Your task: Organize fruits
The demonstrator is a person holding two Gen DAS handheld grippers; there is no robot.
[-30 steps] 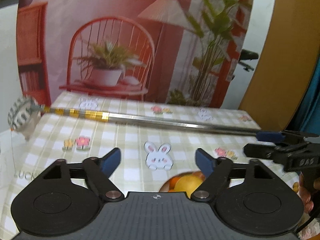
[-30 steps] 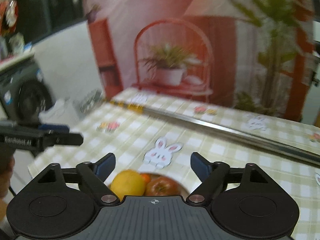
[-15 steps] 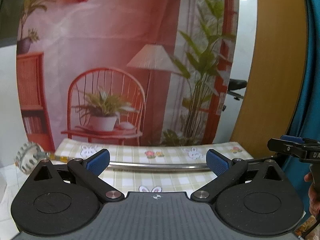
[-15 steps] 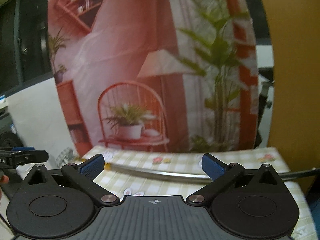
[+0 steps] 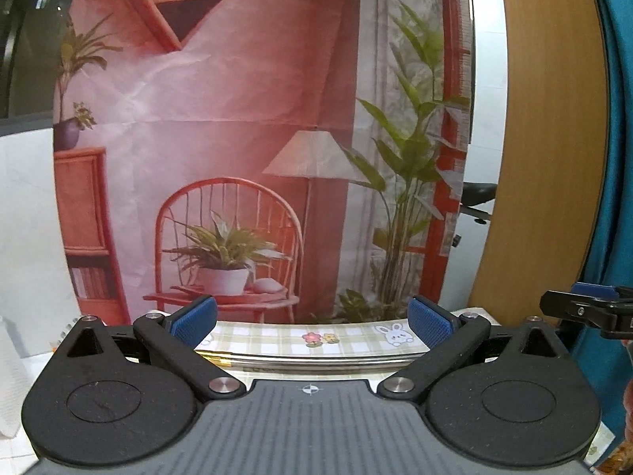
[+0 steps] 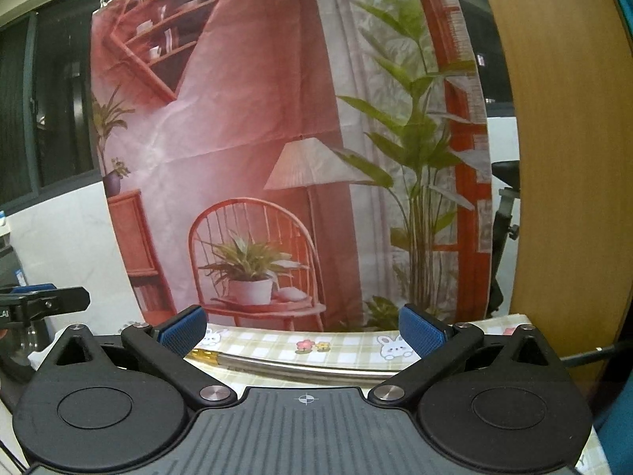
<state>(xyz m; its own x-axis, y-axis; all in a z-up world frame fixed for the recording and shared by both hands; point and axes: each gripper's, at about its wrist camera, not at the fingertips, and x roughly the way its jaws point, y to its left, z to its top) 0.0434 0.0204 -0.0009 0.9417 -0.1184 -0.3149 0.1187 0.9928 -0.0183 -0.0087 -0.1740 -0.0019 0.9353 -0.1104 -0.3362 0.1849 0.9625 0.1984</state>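
Note:
No fruit shows in either view now; both cameras look over the far strip of the checked tablecloth (image 5: 348, 336) toward the backdrop. My left gripper (image 5: 312, 318) is open wide, its blue pads (image 5: 196, 316) far apart with nothing between them. My right gripper (image 6: 302, 328) is also open wide and empty, blue pads (image 6: 419, 326) spread. The right gripper's tip (image 5: 581, 308) juts in at the right edge of the left wrist view, and the left gripper's tip (image 6: 43, 301) shows at the left edge of the right wrist view.
A long metal rod with a gold end (image 6: 300, 366) lies across the far side of the table (image 6: 356, 342). Behind it hangs a printed backdrop (image 5: 245, 138) of a chair and plants. A wooden panel (image 5: 546, 138) stands at the right.
Both grippers rose and tilted upward, so the bowl of fruit dropped out of view below their bodies. Both pairs of jaws spread wider.

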